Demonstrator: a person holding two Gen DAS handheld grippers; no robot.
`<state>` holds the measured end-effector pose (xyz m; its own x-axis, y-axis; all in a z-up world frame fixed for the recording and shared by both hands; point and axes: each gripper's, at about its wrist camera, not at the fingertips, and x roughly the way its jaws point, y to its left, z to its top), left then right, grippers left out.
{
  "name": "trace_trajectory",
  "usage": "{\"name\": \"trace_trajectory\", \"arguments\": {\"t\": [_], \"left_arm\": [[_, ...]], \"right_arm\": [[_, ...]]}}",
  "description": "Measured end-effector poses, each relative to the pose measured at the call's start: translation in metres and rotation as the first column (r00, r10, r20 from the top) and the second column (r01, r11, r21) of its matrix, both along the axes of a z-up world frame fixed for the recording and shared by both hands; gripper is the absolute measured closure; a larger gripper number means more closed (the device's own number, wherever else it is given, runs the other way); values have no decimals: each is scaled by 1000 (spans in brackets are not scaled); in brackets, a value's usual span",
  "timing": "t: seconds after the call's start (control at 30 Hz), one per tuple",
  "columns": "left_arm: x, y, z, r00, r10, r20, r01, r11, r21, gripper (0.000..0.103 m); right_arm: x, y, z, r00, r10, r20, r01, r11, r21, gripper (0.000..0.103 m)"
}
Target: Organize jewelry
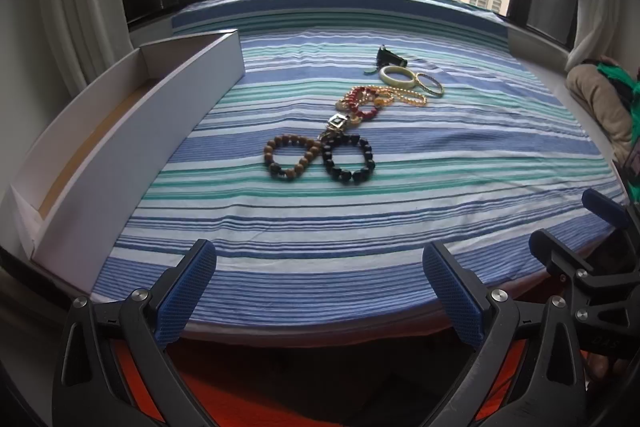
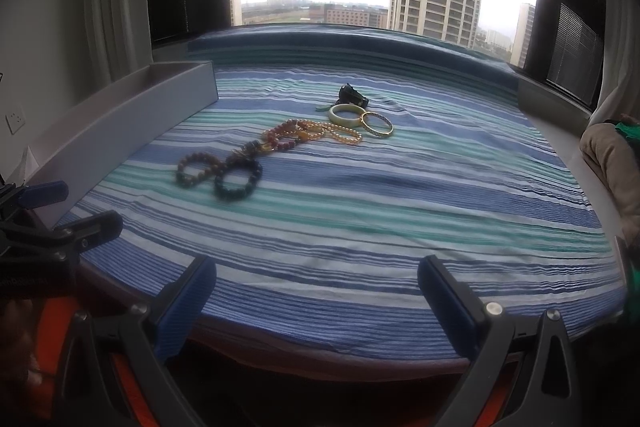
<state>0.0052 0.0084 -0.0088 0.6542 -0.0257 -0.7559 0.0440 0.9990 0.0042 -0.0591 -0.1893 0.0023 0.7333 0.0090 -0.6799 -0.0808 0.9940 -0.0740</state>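
Note:
Jewelry lies in a row on the striped cloth (image 1: 360, 219): a brown bead bracelet (image 1: 289, 157), a black bead bracelet (image 1: 349, 159), a red bead bracelet (image 1: 362, 101), a gold chain bracelet (image 1: 406, 95), a pale jade bangle (image 1: 395, 75), a thin gold bangle (image 1: 430, 83) and a small black item (image 1: 389, 57). My left gripper (image 1: 320, 291) hangs open at the cloth's near edge, well short of them. My right gripper (image 2: 318, 301) is open too, holding nothing. The same row shows in the right wrist view, from the black bracelet (image 2: 238, 183) to the jade bangle (image 2: 347, 115).
A long white open box (image 1: 132, 147) lies along the cloth's left side, also seen as the box (image 2: 132, 123) in the right wrist view. A beige and green bundle (image 1: 604, 107) sits at the right edge. A window and curtains stand behind. Something orange lies below the table's edge.

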Motion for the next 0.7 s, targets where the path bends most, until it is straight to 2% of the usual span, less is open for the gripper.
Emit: {"name": "trace_trajectory", "arguments": {"t": [0.33,0.57,0.7], "left_arm": [[4,6,-3,1000,16,-21,-16,1000,5,0],[15,46,-13,990,115,-86,-120,991,-59,0],[32,63,-17,985,125,-122,-135,987,-85,0]], "right_arm": [[-3,0,2,1000,-4,4,4,1000,2,0],[2,-4,-4,1000,-11,-19,12,1000,18,1],[2,-1,-5,1000,-2,-17,2,1000,14,0]]}}
